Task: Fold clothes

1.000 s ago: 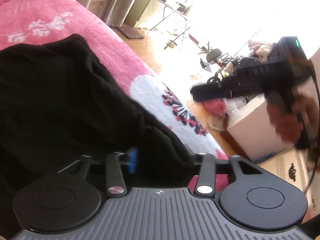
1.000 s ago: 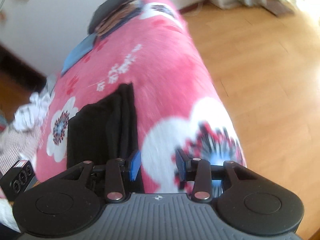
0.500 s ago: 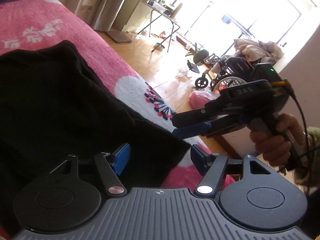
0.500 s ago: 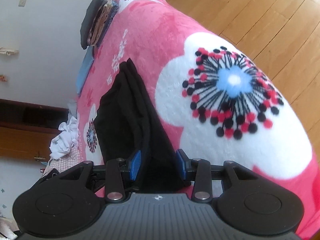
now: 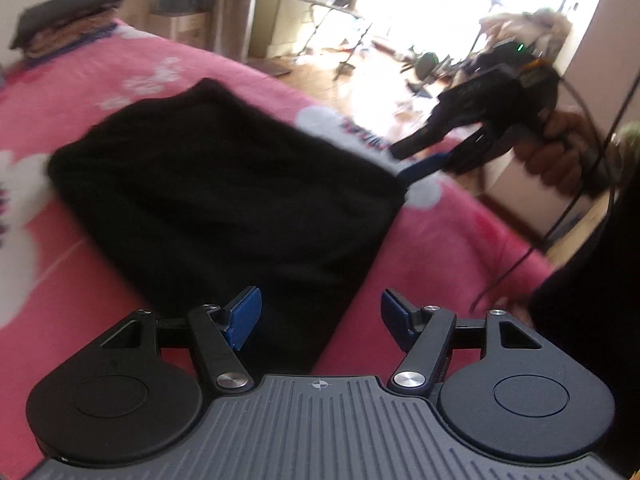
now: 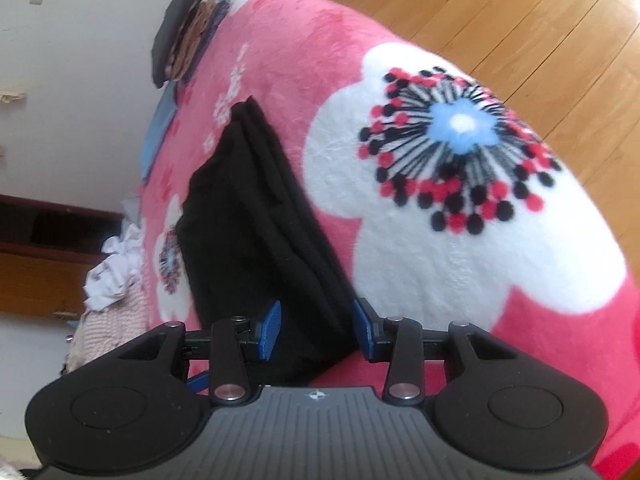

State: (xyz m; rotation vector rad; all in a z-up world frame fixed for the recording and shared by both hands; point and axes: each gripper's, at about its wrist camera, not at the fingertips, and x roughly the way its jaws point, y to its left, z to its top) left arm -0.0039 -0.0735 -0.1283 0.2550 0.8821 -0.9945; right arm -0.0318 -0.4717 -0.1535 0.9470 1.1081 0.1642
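Observation:
A folded black garment (image 5: 224, 200) lies flat on a pink flowered blanket (image 5: 440, 240). My left gripper (image 5: 320, 316) is open wide just above the garment's near corner, and its blue pads (image 5: 244, 316) touch nothing. My right gripper (image 5: 406, 162), held by a hand (image 5: 560, 148), has its tips at the garment's far right corner. In the right wrist view the black garment (image 6: 248, 220) runs up between the blue pads of my right gripper (image 6: 319, 330). The jaws straddle its corner at the same width as before and do not visibly press it.
A stack of folded clothes (image 5: 68, 16) sits at the bed's far end (image 6: 184, 32). Crumpled white and pink laundry (image 6: 114, 272) lies beyond the bed's left side. Wooden floor (image 6: 520, 20) borders the right. A cable (image 5: 520, 256) and a dark sleeve (image 5: 592, 280) are near my left gripper.
My left gripper let go of the black cloth, opened wider and drew back from it. My right gripper rolled and came down over the garment's corner, which now lies between its pads.

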